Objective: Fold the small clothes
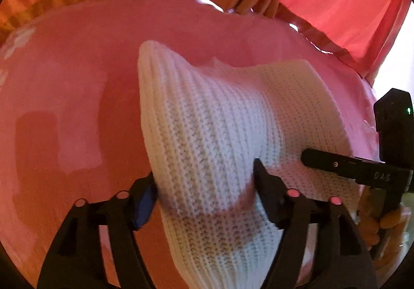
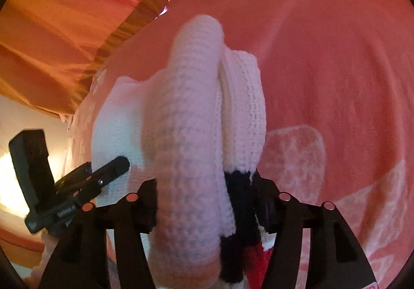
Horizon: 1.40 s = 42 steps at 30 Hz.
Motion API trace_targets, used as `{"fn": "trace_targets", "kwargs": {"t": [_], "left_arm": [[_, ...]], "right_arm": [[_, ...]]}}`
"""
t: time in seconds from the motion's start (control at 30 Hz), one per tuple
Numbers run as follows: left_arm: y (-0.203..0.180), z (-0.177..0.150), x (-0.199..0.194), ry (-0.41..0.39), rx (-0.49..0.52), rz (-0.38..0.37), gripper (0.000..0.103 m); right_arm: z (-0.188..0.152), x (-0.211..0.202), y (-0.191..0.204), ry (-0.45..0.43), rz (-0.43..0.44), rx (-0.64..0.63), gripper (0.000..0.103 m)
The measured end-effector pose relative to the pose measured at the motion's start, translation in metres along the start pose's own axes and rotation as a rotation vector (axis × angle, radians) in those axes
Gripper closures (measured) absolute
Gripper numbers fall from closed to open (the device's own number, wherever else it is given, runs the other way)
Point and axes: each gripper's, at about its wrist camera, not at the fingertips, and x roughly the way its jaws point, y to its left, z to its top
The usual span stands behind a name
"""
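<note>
Though blurred, one knit (image 1: 207, 128), two tongs (image 1: 205, 185) (image 2: 207, 201).

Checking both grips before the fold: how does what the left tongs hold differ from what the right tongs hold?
The left tongs pinch a plain white stretch of the knit; the right tongs pinch a part with black and red trim. The left hold looks like a broad spread panel, the right a thick bunched roll. Both are shut on the same knit above the pink cloth.
</note>
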Motion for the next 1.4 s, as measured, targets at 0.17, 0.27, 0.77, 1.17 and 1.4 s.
{"fn": "trace_targets", "kwargs": {"t": [0.17,0.27,0.77,1.17,1.4], "left_arm": [[-0.010,-0.001,-0.003,-0.024,0.043,0.052,0.029],[-0.009,-0.004,-0.001,-0.022,0.033,0.051,0.026],[-0.003,0.000,0.020,0.038,-0.042,-0.040,0.020],[-0.002,0.006,-0.001,0.017,-0.085,-0.169,0.051],[-0.001,0.001,0.014,0.028,-0.085,-0.158,0.051]], "right_arm": [[-0.001,0.004,-0.011,0.003,0.031,0.030,0.037],[-0.001,0.010,-0.015,0.011,0.057,0.055,0.032],[-0.006,0.012,-0.009,-0.004,0.088,0.057,0.049],[-0.004,-0.019,-0.004,-0.098,0.092,0.057,0.055],[-0.002,-0.004,-0.012,-0.057,0.039,0.074,0.055]]}}
